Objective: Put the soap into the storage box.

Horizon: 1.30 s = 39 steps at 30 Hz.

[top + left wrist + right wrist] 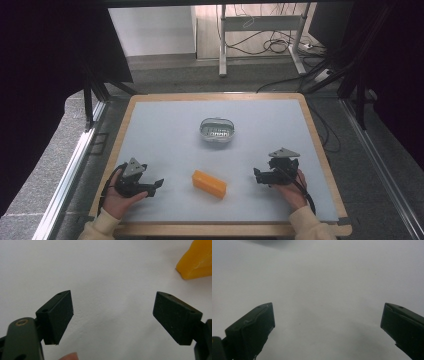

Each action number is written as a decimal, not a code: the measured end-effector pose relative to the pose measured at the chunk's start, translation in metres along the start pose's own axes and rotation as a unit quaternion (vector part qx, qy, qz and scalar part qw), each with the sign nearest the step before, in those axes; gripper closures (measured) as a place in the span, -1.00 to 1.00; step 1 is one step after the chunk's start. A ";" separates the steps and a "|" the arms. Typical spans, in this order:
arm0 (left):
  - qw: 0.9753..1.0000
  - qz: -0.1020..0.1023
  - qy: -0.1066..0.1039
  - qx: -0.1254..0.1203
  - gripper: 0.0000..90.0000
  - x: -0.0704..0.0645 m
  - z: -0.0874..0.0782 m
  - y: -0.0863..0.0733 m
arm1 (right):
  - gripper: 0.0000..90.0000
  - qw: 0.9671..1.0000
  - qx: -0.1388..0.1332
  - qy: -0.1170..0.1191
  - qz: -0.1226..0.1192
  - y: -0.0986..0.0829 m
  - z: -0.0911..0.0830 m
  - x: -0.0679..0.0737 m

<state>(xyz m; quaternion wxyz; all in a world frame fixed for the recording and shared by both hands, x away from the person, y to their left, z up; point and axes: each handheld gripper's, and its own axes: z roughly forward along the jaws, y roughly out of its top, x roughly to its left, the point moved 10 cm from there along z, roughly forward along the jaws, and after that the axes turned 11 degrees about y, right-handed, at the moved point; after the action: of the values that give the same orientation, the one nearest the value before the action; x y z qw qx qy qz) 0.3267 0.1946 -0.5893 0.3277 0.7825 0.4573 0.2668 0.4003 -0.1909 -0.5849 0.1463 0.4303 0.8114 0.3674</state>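
An orange block (209, 184) lies on the pale mat near the front middle of the table; its corner (196, 262) shows at the top right of the left gripper view. Farther back at the centre sits a small clear oval container (217, 130) with something inside. My left gripper (156, 187) rests at the front left, pointing right toward the block, open and holding nothing (113, 315). My right gripper (258, 175) rests at the front right, pointing left, open wide with nothing between its jaws (327, 325).
The pale grey mat (165, 130) covers a wooden-edged table (225, 229). Beyond the far edge stand a metal table frame (260, 30) and loose cables (270, 47) on the floor. Dark curtains flank both sides.
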 end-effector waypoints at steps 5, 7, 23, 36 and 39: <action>1.000 0.001 0.000 0.003 -0.62 -0.001 0.000 -0.001 | -1.00 1.000 -0.007 0.011 -0.008 0.000 -0.017 0.004; 1.000 0.000 0.000 0.002 -0.62 -0.001 0.000 -0.001 | -1.00 1.000 -0.012 0.017 -0.008 0.001 -0.021 0.004; 1.000 0.008 -0.006 -0.002 -0.62 -0.003 -0.003 -0.003 | -0.79 0.999 -0.016 0.021 -0.026 0.005 -0.036 0.006; 1.000 0.007 -0.001 0.002 -0.62 -0.001 -0.001 -0.004 | -0.67 0.998 -0.012 0.058 -0.030 0.008 -0.044 0.015; 1.000 0.007 -0.003 0.002 -0.62 -0.001 -0.001 -0.004 | -0.64 0.998 -0.008 0.060 -0.034 0.008 -0.045 0.018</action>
<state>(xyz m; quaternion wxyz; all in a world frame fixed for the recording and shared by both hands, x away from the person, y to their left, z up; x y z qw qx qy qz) 0.3237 0.1953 -0.5918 0.3256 0.7872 0.4512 0.2660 0.3695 -0.1946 -0.5465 0.1136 0.3781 0.8300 0.3939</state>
